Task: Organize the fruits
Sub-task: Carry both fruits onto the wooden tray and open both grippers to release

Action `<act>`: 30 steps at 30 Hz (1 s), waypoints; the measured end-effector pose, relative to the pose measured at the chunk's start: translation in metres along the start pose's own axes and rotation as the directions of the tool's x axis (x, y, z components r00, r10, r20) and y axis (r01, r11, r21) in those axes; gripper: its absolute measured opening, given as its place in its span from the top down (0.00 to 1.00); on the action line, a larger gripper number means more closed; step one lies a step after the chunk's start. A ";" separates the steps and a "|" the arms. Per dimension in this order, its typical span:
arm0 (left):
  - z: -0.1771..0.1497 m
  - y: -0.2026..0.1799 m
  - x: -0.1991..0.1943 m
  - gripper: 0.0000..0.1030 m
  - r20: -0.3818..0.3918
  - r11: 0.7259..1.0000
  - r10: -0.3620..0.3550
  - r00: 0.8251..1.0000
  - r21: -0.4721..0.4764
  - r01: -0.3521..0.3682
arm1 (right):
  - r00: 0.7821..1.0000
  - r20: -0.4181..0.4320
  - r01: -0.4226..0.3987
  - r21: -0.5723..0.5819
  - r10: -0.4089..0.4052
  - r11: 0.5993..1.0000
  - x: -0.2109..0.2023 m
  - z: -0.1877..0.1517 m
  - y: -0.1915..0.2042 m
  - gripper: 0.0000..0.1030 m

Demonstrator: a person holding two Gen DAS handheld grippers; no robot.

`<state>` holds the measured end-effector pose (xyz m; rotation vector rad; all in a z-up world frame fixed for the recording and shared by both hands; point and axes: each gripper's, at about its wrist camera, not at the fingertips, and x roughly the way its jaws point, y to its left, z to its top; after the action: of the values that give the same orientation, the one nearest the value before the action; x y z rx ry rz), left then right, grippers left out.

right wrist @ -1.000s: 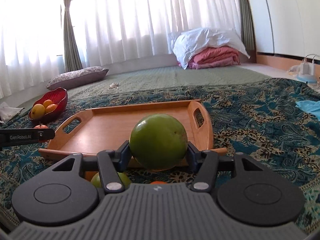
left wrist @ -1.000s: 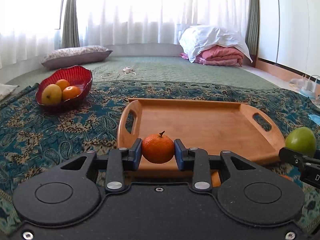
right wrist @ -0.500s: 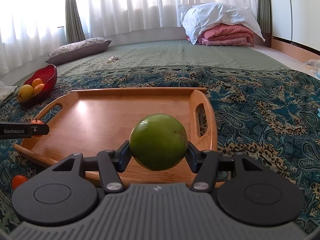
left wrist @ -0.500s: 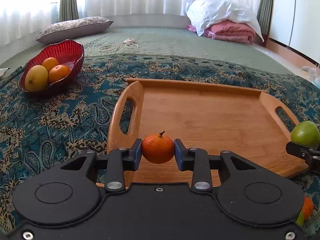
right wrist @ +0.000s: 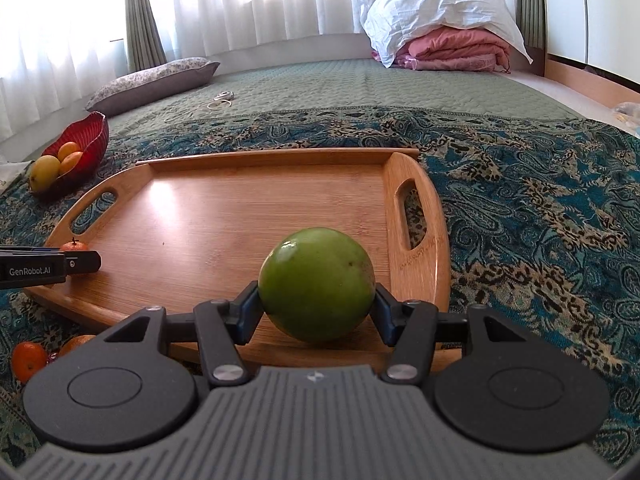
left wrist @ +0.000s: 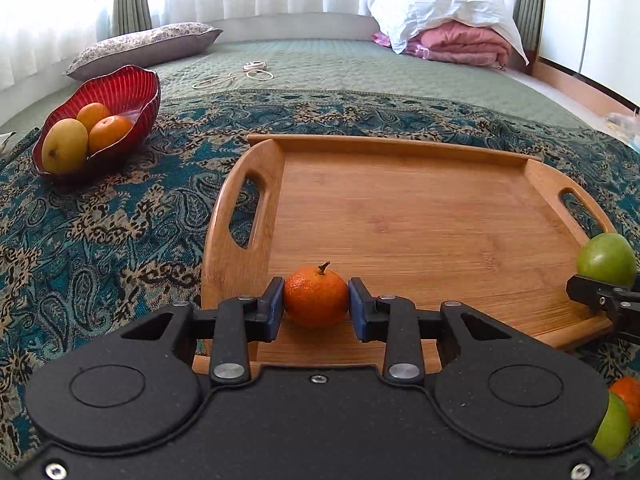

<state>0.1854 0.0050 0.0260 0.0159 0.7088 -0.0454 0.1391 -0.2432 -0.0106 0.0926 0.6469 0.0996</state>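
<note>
Mandarin [left wrist: 316,296], small and orange with its stem up, sits clamped between the blue pads [left wrist: 274,308] of the left gripper [left wrist: 316,309]; both pads press its sides. Directly beyond and beneath those fingers lies the near-left corner of the wooden tray [left wrist: 400,216], its left handle slot just ahead of the left finger. Whether the mandarin touches the tray floor cannot be told.

Right gripper [right wrist: 316,312] grips a green round fruit [right wrist: 317,283], far wider than the mandarin, jaws spread around it and pads tight on both sides. It is held over the tray's near-right part [right wrist: 240,216], with the right handle slot just ahead and to the right of the right finger. Contact with the tray floor is likewise unclear.

Each gripper shows at the edge of the other's view: green fruit at the far right of the left view, mandarin at the far left of the right view, well apart across the tray.

Well ahead and left of the left fingers: red ribbed bowl [left wrist: 120,92] holding a yellow fruit [left wrist: 65,145] and two oranges [left wrist: 110,133]. All rests on a teal paisley cloth [left wrist: 100,220]. Loose fruit lies on the cloth behind the fingers, near the tray's front edge: an orange one [right wrist: 28,361] and a green one [left wrist: 612,428].
</note>
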 end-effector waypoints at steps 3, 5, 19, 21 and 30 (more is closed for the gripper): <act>-0.001 -0.001 0.000 0.69 0.004 1.000 0.002 1.000 0.010 -0.003 | 1.000 -0.001 0.002 -0.004 -0.002 1.000 0.000 0.000 0.001 0.42; -0.001 -0.001 0.000 0.69 0.007 1.000 0.002 1.000 0.013 -0.002 | 1.000 -0.001 0.002 -0.002 -0.002 1.000 0.000 0.000 0.001 0.42; -0.009 0.001 -0.020 0.38 0.043 1.000 -0.007 0.999 0.024 0.006 | 0.999 0.030 -0.039 0.019 0.038 0.999 -0.020 -0.006 -0.003 0.19; -0.011 0.002 -0.028 0.27 0.064 0.999 -0.017 0.998 0.030 0.015 | 0.998 0.039 -0.044 0.012 0.044 0.999 -0.026 -0.010 -0.002 0.17; -0.037 -0.001 -0.071 0.08 0.146 0.996 -0.070 0.987 0.070 0.060 | 0.994 0.098 -0.056 0.002 0.056 0.998 -0.061 -0.034 -0.002 0.12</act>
<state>0.1073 0.0079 0.0446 0.0521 0.5586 -0.1310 0.0701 -0.2508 -0.0013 0.1198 0.5472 0.1466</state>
